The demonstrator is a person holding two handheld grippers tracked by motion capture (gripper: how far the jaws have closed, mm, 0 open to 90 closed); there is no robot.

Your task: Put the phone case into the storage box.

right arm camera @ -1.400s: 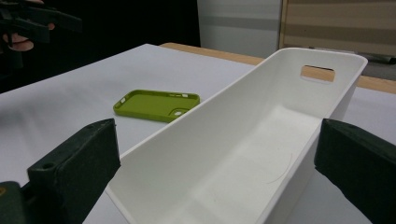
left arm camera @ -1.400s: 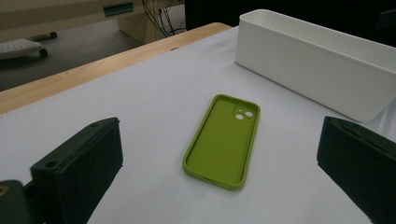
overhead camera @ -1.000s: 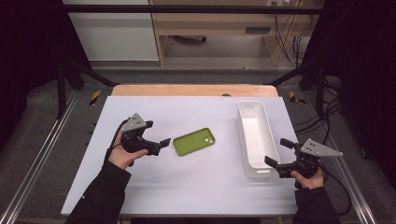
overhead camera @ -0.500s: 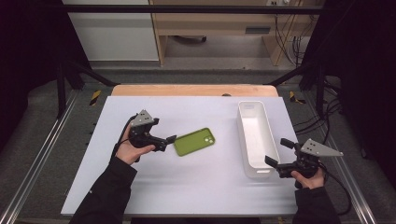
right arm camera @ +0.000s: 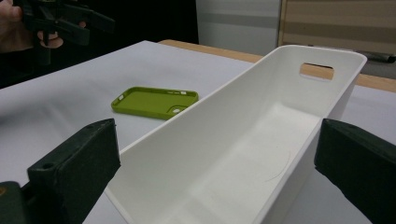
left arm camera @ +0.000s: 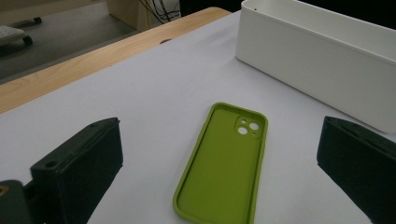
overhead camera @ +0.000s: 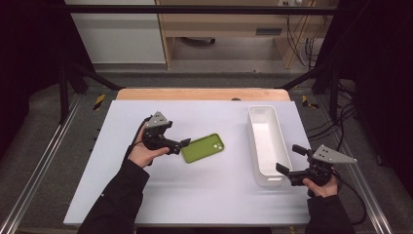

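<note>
A green phone case (overhead camera: 203,147) lies hollow side up on the white table top, camera holes at its far right end. My left gripper (overhead camera: 181,146) is open just at the case's left end; in the left gripper view the case (left arm camera: 224,163) lies between and ahead of the wide-apart jaws. A long white bin (overhead camera: 265,144) stands to the right, empty inside (right arm camera: 243,154). My right gripper (overhead camera: 288,161) is open at the bin's near end, one jaw on each side of it. In the right gripper view the case (right arm camera: 154,101) lies left of the bin.
The white table top (overhead camera: 204,195) has a bare wooden strip (overhead camera: 202,94) along its far edge. Metal rails (overhead camera: 39,165) run along both sides. The other hand and its gripper (right arm camera: 56,21) appear at the top left of the right gripper view.
My left gripper has moved right, from well left of the case up to its left end. The right gripper has stayed at the bin's near end.
</note>
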